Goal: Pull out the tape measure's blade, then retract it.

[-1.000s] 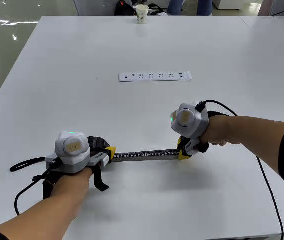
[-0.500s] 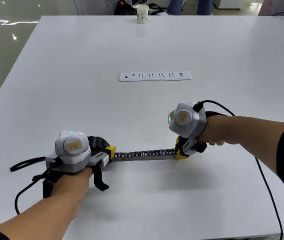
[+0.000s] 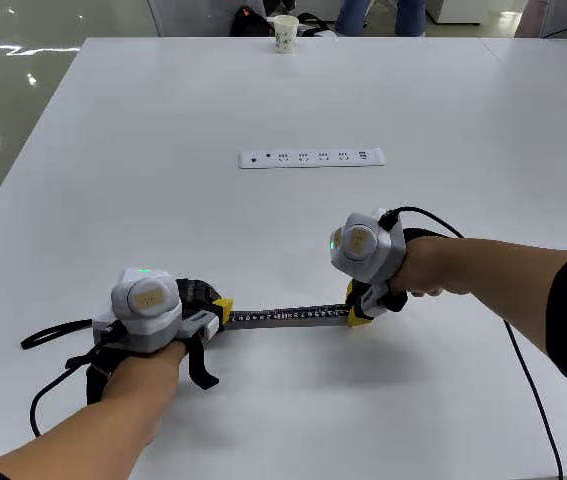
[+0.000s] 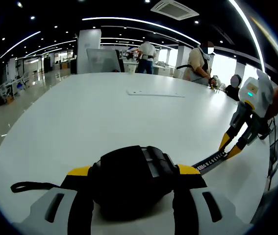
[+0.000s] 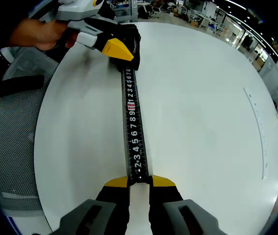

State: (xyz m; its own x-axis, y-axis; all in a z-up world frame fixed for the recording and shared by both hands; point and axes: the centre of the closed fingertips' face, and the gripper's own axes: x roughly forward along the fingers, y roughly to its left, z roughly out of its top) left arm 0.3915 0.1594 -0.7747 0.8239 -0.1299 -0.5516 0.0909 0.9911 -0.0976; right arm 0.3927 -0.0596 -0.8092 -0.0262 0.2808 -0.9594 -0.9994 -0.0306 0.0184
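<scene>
My left gripper (image 3: 211,312) is shut on the black tape measure case (image 3: 193,294) at the near left of the white table (image 3: 263,220). The dark blade (image 3: 288,316) runs flat from the case rightward to my right gripper (image 3: 355,316), which is shut on its end. In the left gripper view the case (image 4: 131,178) sits between the yellow-tipped jaws of the left gripper (image 4: 135,171), and the blade (image 4: 210,160) leads off to the right gripper (image 4: 237,144). In the right gripper view the numbered blade (image 5: 133,127) stretches from the right gripper (image 5: 139,182) to the case (image 5: 129,41).
A white power strip (image 3: 311,157) lies mid-table beyond the grippers. At the far edge stands a paper cup (image 3: 284,32). The case's black strap (image 3: 53,332) trails left on the table. A mesh chair (image 5: 16,98) stands beside the table. People stand in the background (image 4: 197,58).
My right gripper has moved a little to the left, toward the case, and the exposed blade is slightly shorter. The left gripper and case have stayed put.
</scene>
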